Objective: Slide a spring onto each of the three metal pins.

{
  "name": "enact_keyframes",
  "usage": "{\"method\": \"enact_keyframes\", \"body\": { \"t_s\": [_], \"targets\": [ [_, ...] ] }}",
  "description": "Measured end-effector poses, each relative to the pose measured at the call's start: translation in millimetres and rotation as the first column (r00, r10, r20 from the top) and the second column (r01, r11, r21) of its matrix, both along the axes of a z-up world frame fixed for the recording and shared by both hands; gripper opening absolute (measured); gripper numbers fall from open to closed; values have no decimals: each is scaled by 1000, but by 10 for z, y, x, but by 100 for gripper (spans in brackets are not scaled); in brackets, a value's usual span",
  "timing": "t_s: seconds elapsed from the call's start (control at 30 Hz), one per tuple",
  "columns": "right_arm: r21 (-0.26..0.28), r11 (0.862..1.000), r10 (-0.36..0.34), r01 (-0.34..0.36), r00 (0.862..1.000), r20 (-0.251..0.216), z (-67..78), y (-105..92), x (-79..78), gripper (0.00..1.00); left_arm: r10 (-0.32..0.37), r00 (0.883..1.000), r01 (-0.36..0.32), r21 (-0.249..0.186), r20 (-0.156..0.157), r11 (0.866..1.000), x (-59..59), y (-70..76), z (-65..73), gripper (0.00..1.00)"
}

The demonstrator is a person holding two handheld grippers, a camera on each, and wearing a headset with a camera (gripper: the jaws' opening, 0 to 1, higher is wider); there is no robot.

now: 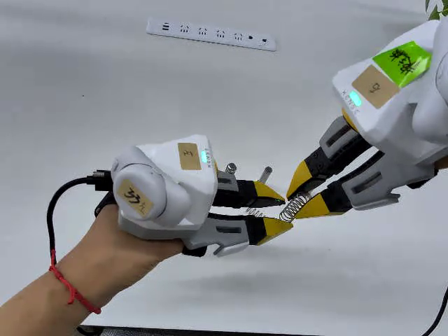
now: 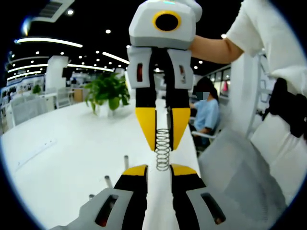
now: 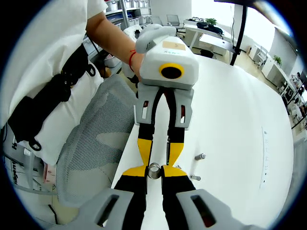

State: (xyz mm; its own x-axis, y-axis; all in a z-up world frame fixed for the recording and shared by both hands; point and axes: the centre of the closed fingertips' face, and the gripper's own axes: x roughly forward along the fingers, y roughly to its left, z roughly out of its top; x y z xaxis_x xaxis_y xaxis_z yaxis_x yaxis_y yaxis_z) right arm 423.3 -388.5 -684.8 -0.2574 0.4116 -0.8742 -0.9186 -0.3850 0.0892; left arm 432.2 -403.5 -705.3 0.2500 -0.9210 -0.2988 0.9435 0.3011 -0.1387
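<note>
the right gripper (image 3: 154,171) comes in from 2 o'clock in the head view with its jaws clamped on a spring (image 1: 295,207). in the right gripper view the coil shows end-on, pinched between the two yellow tips. the left gripper (image 2: 159,168), held in a hand (image 1: 115,245) with a red cord (image 1: 70,288) at the wrist, points in from 8 o'clock and meets the right one tip to tip. its jaws stand apart, and the spring's free end reaches between their tips; whether it touches them i cannot tell. the spring hangs in the air above the white table (image 1: 105,105). three metal pins (image 2: 126,162) stand on the table, at 8 o'clock from the spring in the left gripper view and apart from it. a power strip (image 1: 210,33) lies at 12 o'clock in the head view, well apart from both grippers.
</note>
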Motion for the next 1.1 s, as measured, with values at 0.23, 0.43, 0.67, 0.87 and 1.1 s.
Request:
{"method": "enact_keyframes", "body": {
  "t_s": [0.23, 0.43, 0.67, 0.87, 1.1],
  "targets": [
    [9, 1000, -24, 23, 1000, 15, 38, -8, 61, 12, 37, 999, -37, 20, 1, 999, 23, 162, -41, 24],
    [19, 998, -55, 55, 998, 33, 71, 2, 164, 12, 83, 997, -83, 40, 4, 996, 67, 354, -90, 29],
    [27, 993, -112, 111, 992, 64, 66, 12, 392, 12, 127, 992, -127, 67, 12, 990, 118, 555, -150, 38],
    [32, 983, -183, 180, 977, 108, 12, 24, 627, 12, 147, 989, -148, 101, 21, 984, 173, 696, -217, 45],
    [25, 971, -240, 239, 960, 142, -134, 40, 873, 12, 170, 985, -173, 118, 33, 978, 255, 799, -243, 55]
  ]
}}
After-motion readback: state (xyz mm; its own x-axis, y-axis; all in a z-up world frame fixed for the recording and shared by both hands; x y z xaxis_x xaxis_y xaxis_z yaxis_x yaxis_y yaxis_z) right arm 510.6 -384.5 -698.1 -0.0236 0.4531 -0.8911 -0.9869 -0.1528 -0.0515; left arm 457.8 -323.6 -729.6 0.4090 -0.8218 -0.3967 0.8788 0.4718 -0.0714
